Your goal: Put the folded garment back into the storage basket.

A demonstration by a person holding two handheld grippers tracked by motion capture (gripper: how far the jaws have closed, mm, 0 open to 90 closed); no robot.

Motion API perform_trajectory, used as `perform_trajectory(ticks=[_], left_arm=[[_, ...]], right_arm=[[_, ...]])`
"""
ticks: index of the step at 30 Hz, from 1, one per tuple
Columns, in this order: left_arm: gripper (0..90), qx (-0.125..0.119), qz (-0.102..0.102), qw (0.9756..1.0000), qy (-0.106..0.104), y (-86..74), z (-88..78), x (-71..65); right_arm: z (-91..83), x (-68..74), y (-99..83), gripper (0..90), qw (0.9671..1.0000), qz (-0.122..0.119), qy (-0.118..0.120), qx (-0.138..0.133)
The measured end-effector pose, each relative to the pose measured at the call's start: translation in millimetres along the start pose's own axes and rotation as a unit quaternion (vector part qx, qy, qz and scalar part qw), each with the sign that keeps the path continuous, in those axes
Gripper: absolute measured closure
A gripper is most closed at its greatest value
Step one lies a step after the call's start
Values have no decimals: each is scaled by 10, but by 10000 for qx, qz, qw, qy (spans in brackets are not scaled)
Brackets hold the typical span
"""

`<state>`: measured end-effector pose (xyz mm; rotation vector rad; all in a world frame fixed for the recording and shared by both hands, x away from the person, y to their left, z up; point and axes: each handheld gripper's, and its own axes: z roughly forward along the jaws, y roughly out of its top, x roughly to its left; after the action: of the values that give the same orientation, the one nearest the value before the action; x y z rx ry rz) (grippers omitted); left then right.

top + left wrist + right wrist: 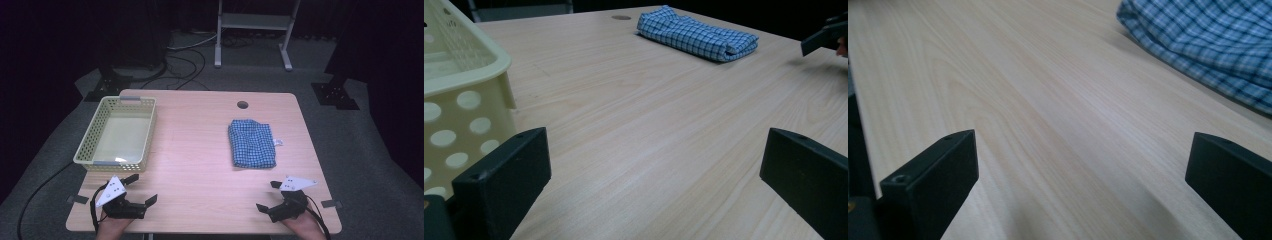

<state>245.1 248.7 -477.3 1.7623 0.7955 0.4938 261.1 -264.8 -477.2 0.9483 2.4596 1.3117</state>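
Note:
A folded blue checked cloth (252,143) lies on the right half of the wooden table (200,150), with a small white tag at its right edge. In the left gripper view the cloth (698,34) sits far off across the table, and in the right gripper view the cloth (1213,45) is close at the upper right. A cream perforated basket (119,132) stands empty on the left side; its wall (459,125) is close by in the left gripper view. My left gripper (141,189) rests open near the front left edge, below the basket. My right gripper (268,195) rests open near the front right edge, below the cloth.
A round cable hole (242,105) is set in the table's far edge. Beyond the table stand a white metal frame (252,30) and dark stands, with cables on the grey floor. The right gripper's jaw tip (824,35) shows at the far right of the left gripper view.

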Motion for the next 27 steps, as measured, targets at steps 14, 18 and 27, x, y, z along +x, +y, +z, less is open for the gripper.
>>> perform_trajectory(ticks=[14, 18, 27], left_arm=[[0, -10, 4, 10000, -2, 0, 2, -2], [0, -26, 1, 10000, -21, -2, -1, -2], [0, -23, 11, 10000, -1, -1, 0, -5]], right_arm=[[-291, 210, 594, 4, 9949, -571, 106, -827], [-386, 238, 769, 4, 9917, -677, 31, -1092], [-565, 87, 1012, 4, 9838, -522, -426, -1663]])
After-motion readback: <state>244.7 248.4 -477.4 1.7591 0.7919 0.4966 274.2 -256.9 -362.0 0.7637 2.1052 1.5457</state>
